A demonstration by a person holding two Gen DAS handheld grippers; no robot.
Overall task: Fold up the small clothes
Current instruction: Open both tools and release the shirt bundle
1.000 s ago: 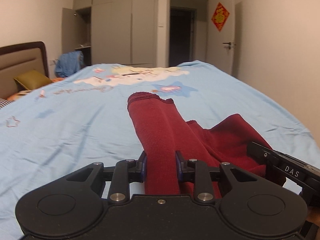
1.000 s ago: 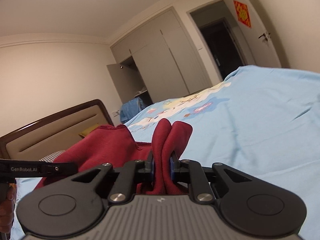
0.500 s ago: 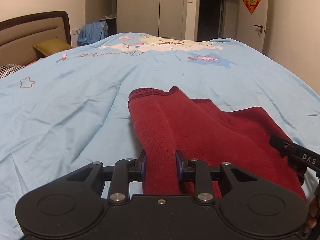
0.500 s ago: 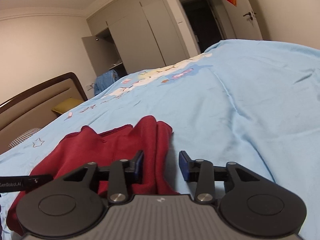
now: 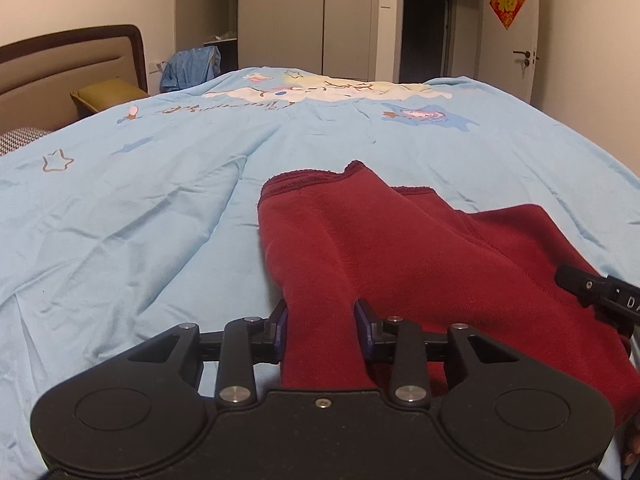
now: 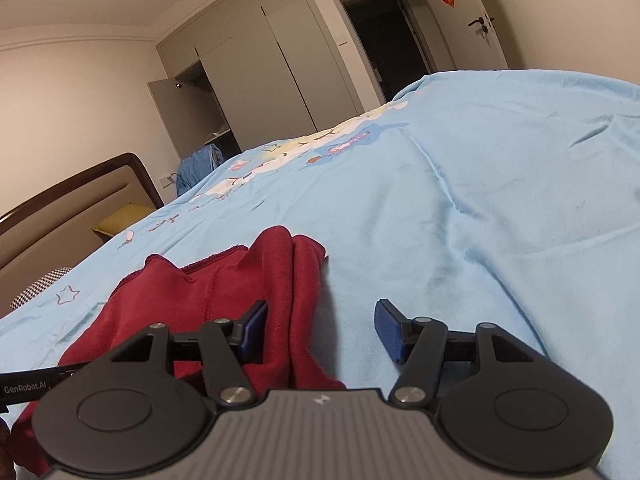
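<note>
Nearest the left wrist camera, the left hand-held gripper [image 5: 320, 330] is clenched on a bunched fold of the dark red garment [image 5: 400, 248], its blue pads pressing the cloth from both sides. In the right wrist view the right hand-held gripper [image 6: 320, 330] stands spread wide and released: its left pad lies against the garment's [image 6: 224, 296] near edge, its right pad hangs over bare bedsheet [image 6: 480, 208], and nothing is pinched between them.

The garment looks like a soft, thick knit, light and limp, so it should drape and sag rather than hold a crease; it is best taken at a hemmed edge or corner, through both layers, to stop the layers sliding apart. It lies on the light blue bedsheet [image 5: 140, 208] close to the near edge of the bed, partly folded, hem away from the cameras

Beyond it the sheet runs on to a headboard [image 5: 60, 64] and wardrobe [image 5: 280, 12]
</note>
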